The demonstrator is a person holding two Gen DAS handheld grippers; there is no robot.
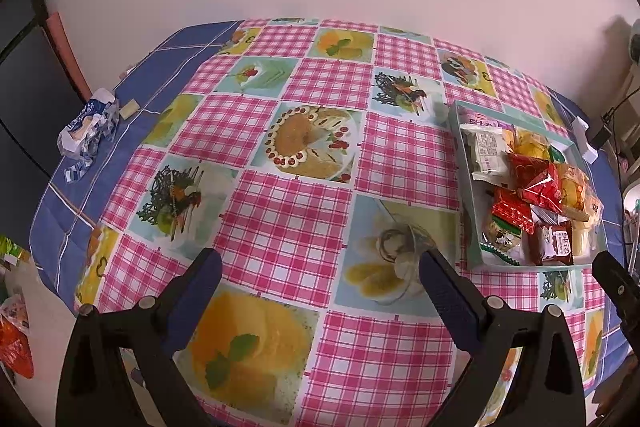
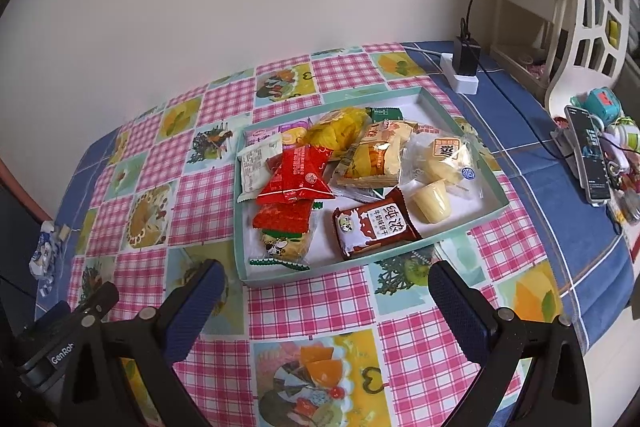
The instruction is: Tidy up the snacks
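Both grippers hang above the table with fingers spread wide and nothing between them: the left gripper point(image 1: 320, 267) over bare checked cloth, the right gripper point(image 2: 326, 277) just short of the near edge of the tray point(image 2: 436, 241).

The right wrist view looks straight into the tray, a shallow teal-rimmed box piled with snacks: a brown milk-biscuit packet point(image 2: 374, 229) near the front, a small yellow jelly cup point(image 2: 432, 203) just right of it, red packets point(image 2: 298, 181) stacked left of middle, a yellow bag point(image 2: 340, 133) at the far side. The left wrist view catches the same tray point(image 1: 466, 187) only at its right, edge-on, the snacks point(image 1: 536, 187) a heap (single packets are hard to tell there). What it alone shows clearly is a crumpled blue-and-white wrapper point(image 1: 90, 125) lying far left on the blue undercloth, well apart from the tray.

Only the right view shows the clutter to the right: a white power strip with a black plug point(image 2: 464, 65) just beyond the tray's far right corner, a phone point(image 2: 590, 159) propped near the table's right edge, a white chair point(image 2: 592, 15) behind.

The pink plaid tablecloth point(image 1: 288, 227) lies open from the tray to the left edge.
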